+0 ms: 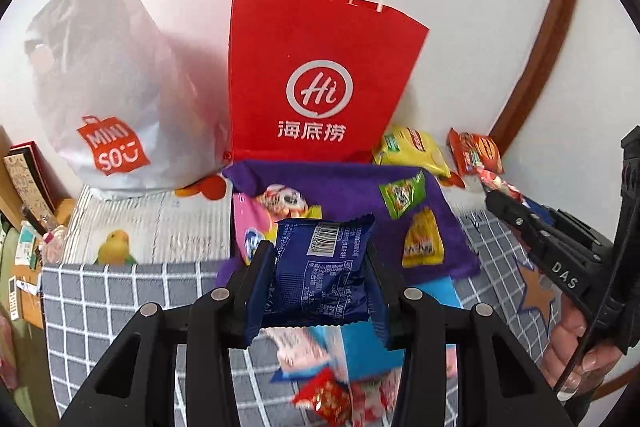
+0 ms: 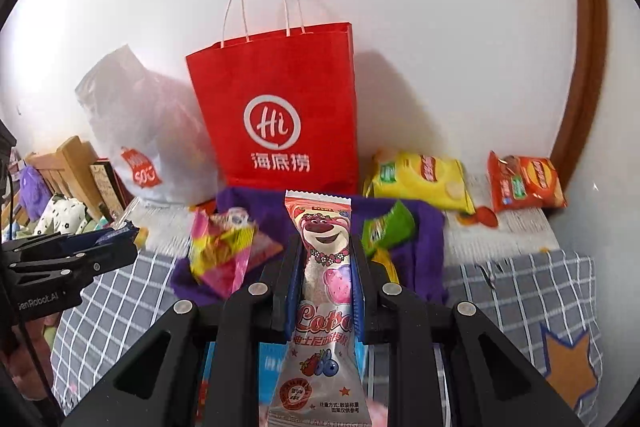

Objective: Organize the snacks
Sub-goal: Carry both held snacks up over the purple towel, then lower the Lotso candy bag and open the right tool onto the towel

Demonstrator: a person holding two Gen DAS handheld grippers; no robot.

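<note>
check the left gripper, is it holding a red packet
No, the left gripper is shut on a dark blue snack packet with a barcode.

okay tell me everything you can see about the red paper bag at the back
The red paper bag stands upright against the white wall, its mouth open at the top, with two white twisted-cord handles standing up. Its front shows a white circled "Hi" logo above three Chinese characters. Its base sits behind the purple cloth, with the white plastic bag alongside.
</note>
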